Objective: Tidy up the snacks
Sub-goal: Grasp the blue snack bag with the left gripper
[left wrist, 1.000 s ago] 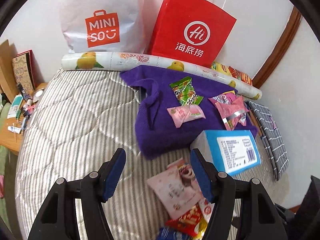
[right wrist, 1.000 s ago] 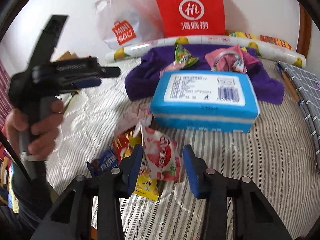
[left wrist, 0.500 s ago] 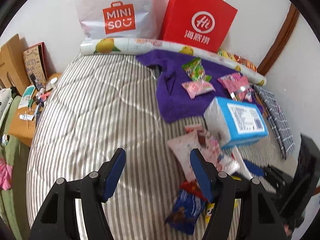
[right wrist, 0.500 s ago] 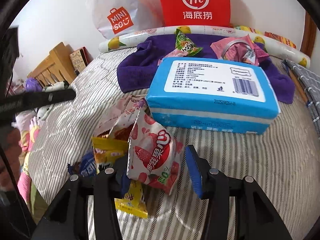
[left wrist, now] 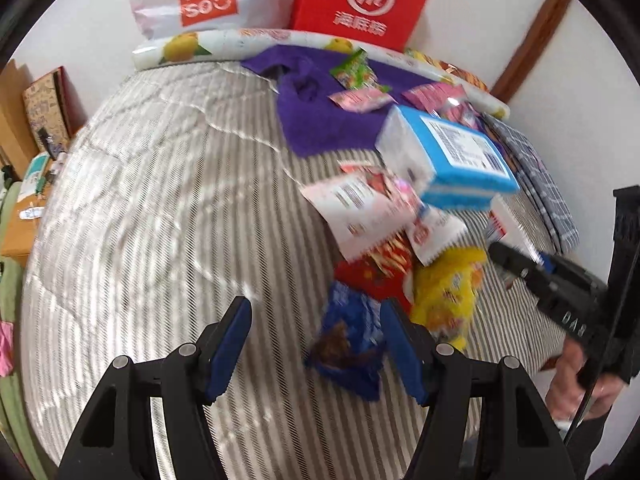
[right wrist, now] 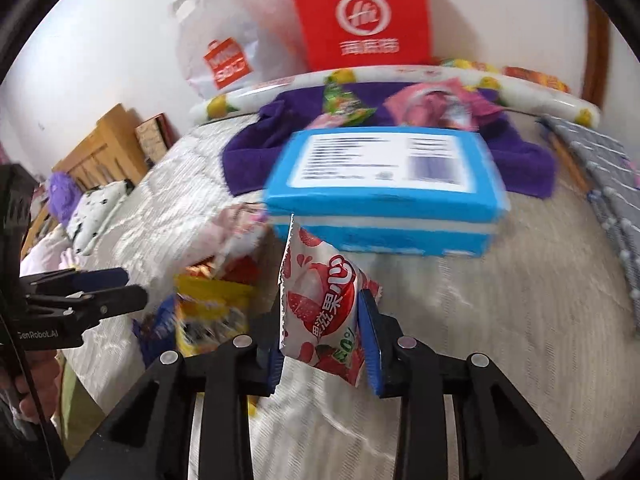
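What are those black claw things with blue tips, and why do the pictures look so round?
Those claws are grabbing tools, not a robot. A person holds one in each hand and squeezes it to pinch things. Each tool carries a small wide-angle camera looking out along its two fingers, and that lens bends the picture round.

One picture comes from the left gripper. Its blue fingers stand open and hold nothing, with a dark blue snack packet lying between them on the striped grey bed cover.

The other picture comes from the right gripper. It has pinched a red and white strawberry snack packet.

Beyond it lie a blue and white rectangular pack, a yellow snack bag, a purple towel and a red paper bag against the wall.
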A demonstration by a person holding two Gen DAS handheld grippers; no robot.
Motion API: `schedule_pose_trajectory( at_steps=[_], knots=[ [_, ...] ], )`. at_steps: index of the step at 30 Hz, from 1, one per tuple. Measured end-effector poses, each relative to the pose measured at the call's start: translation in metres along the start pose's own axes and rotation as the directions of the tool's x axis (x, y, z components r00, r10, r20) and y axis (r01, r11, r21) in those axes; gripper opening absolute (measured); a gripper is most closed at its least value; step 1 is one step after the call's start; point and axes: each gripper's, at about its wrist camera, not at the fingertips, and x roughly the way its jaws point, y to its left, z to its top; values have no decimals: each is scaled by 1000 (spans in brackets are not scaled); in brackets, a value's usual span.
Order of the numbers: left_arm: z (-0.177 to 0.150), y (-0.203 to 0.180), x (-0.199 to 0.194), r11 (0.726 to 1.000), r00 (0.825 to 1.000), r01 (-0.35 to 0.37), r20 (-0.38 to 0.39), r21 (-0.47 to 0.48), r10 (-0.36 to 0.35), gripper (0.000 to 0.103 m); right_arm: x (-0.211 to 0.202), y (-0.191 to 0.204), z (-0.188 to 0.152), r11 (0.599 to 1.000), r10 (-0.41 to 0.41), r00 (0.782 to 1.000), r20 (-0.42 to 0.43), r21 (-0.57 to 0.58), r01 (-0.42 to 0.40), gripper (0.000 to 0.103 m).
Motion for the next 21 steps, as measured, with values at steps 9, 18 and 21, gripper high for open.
schedule_pose_trajectory(
  at_steps=[9,18,21],
  knots=[
    [-20,-45,25,973,991,-129,2,189,131,64,-28,-52,-27,987,-110,994,-3,114,110,33],
    [-24,-30,16,973,981,-191,-3,131,193,41,-15,-52,-33,991,-104,995,-3,79,104,40],
    [-22,-20,18,982,984,-171,-34,80,174,41,-8,-53,-31,993,-93,996,-5,69,93,46]
  ],
)
